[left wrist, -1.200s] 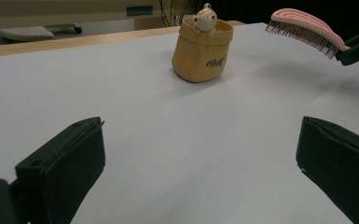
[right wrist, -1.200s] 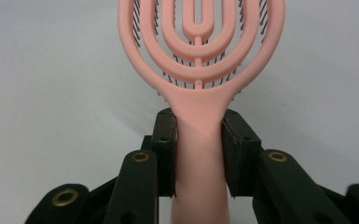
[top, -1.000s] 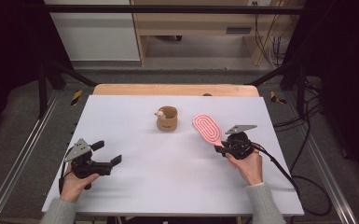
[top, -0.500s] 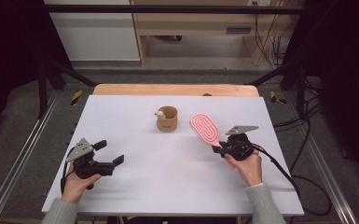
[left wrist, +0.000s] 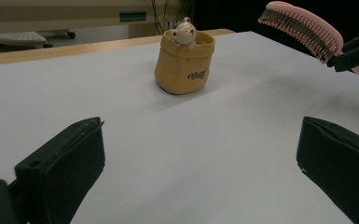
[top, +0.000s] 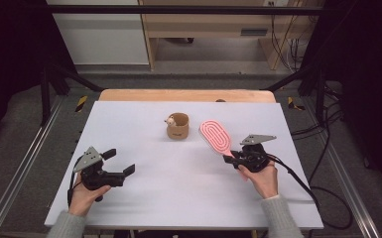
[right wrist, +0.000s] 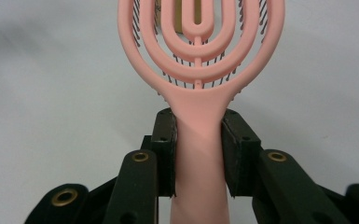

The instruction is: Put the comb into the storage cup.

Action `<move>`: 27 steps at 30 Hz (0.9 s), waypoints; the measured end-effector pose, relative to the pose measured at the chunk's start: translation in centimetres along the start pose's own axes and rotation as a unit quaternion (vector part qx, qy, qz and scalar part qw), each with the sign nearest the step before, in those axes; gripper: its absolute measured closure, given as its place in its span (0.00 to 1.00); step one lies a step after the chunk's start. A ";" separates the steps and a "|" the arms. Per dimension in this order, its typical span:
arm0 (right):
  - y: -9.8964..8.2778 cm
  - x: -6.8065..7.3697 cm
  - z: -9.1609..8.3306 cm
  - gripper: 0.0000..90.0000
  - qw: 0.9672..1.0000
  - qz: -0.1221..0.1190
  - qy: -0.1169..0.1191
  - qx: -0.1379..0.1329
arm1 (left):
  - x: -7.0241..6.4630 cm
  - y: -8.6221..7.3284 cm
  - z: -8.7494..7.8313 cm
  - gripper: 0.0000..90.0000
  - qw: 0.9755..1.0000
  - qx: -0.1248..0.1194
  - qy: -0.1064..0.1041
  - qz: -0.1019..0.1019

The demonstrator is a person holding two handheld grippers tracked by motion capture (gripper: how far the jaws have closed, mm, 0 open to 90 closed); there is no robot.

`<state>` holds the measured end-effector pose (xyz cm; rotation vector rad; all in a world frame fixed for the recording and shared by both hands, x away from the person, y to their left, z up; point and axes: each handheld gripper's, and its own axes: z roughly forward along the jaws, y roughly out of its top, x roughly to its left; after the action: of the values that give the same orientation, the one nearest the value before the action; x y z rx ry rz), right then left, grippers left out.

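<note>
Clenched around the narrow neck of the pink oval plastic hairbrush (right wrist: 199,116) with the right fingers (right wrist: 165,149), pads pressing from both sides, head sticking out ahead with back up and bristles down. Holding it aloft over the right half of the white desk (top: 178,193), not resting on the surface.

Compared with a second ago: carried only slightly leftward, head now a touch closer to the small tan fabric pouch (top: 178,130). Judging from that, probably mid-carry toward the pouch, delivery not yet made. Grip unchanged throughout.

Spread wide and grasping nothing with the left fingers (left wrist: 70,158), low over the near-left part of the desk and aimed at the pouch. Hardly shifted in the same second. Possibly readying to steady the pouch, though not certain.

Further out: pouch upright at mid-desk, mouth open, small white bear figure (left wrist: 184,31) perched at its rim. Near the brush head but apart.

Plenty of bare surface between both hands and the pouch. Right desk edge close beside the right hand; wooden strip (top: 186,95) along the far edge, well behind the pouch.
</note>
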<state>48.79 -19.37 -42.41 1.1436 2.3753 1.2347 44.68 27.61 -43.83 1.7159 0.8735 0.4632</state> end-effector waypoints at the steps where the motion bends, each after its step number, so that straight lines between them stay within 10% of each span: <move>1: 0.0 0.1 0.0 0.77 1.000 -0.003 0.002 -0.003 | 0.0 0.0 0.0 0.01 1.000 0.000 0.000 0.000; 27: -0.3 1.6 0.5 0.77 0.999 -0.011 0.027 -0.037 | -1.7 0.6 0.8 0.01 1.000 -0.007 -0.007 -0.013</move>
<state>47.85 -18.03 -42.74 1.0727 2.3526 1.3491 44.31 25.71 -43.31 1.6909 0.8800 0.4396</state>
